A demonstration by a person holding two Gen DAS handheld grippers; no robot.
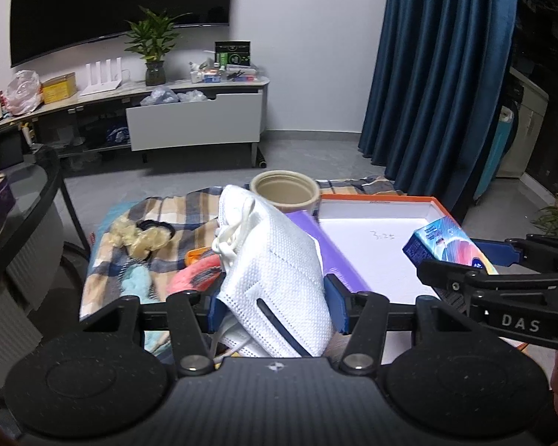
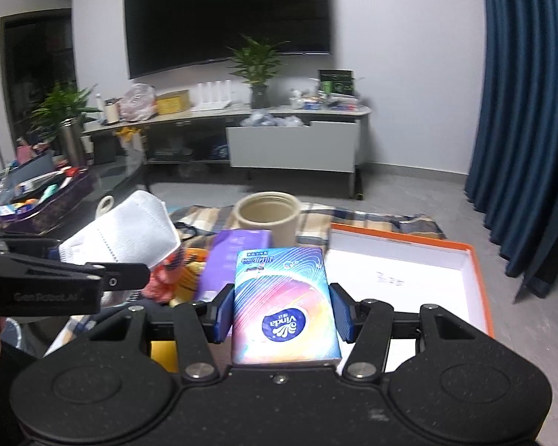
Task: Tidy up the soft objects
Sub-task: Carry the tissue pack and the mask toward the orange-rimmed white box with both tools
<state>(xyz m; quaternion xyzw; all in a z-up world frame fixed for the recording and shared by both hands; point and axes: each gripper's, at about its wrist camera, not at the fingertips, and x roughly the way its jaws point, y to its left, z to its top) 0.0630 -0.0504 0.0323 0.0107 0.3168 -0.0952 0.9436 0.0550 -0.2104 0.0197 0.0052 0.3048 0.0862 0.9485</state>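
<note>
My left gripper (image 1: 277, 310) is shut on a folded white face mask (image 1: 275, 278), held above the plaid cloth (image 1: 130, 219); the same mask (image 2: 130, 232) shows at the left of the right wrist view. My right gripper (image 2: 281, 317) is shut on a colourful tissue pack (image 2: 282, 301), which also appears at the right as the tissue pack (image 1: 446, 245) over the box. The orange-rimmed white box (image 1: 383, 245) lies open on the right. A purple tissue pack (image 1: 331, 252) lies by its left wall. On the cloth lie a cream scrunchie (image 1: 137, 238), a teal fluffy item (image 1: 137, 278) and a pink soft thing (image 1: 197, 275).
A beige ceramic jar (image 1: 284, 191) stands open behind the mask. A dark glass table (image 1: 29, 193) with a purple tray (image 2: 44, 200) is at the left. Behind are a TV cabinet (image 1: 193, 119) with an open drawer and a blue curtain (image 1: 439, 74).
</note>
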